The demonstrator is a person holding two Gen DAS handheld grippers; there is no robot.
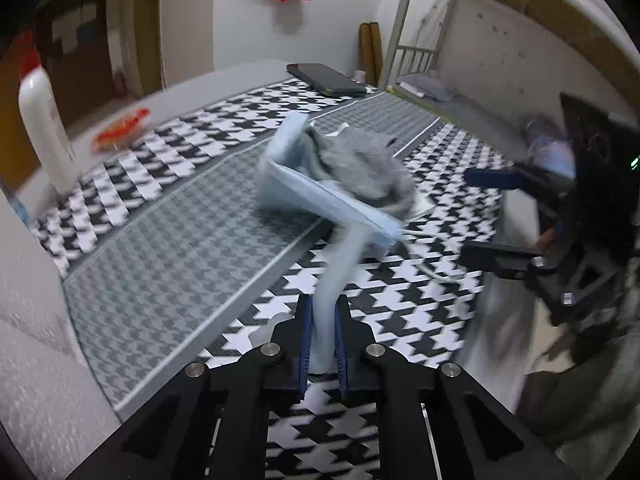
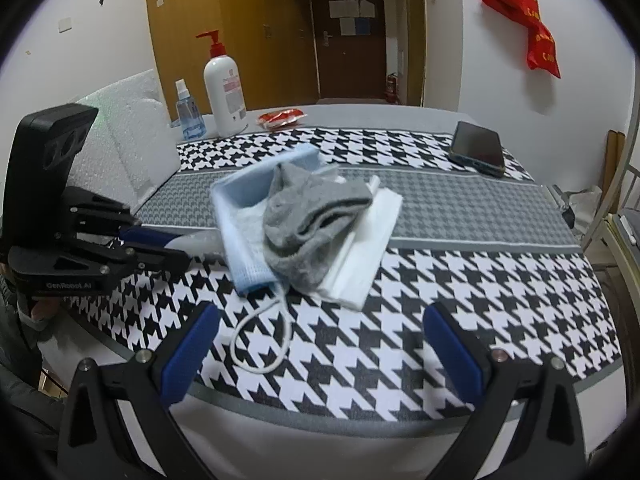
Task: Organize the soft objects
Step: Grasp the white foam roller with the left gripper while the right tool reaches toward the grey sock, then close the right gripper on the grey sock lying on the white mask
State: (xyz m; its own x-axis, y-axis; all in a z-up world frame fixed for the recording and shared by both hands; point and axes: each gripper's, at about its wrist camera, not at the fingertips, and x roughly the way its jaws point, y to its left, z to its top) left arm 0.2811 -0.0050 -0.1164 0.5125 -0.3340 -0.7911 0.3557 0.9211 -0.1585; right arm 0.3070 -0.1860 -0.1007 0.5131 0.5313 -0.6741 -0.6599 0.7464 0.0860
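Clamping a corner of the light blue face mask [image 1: 320, 200], the left gripper [image 1: 323, 320] has its blue pads closed on the fabric, which stretches up from the houndstooth cloth [image 2: 440, 320]; the right gripper [image 2: 320, 344] stands wide open and empty, near the mask's white ear loop [image 2: 260, 340]. Resting on the blue mask at mid-table: one grey sock [image 2: 308, 216], partly overlapping a white mask [image 2: 368, 248] on its right. Far side: dark phone [image 2: 478, 148] at right; white pump bottle [image 2: 224, 88], small blue spray bottle [image 2: 188, 112] and red packet [image 2: 282, 117] at left.
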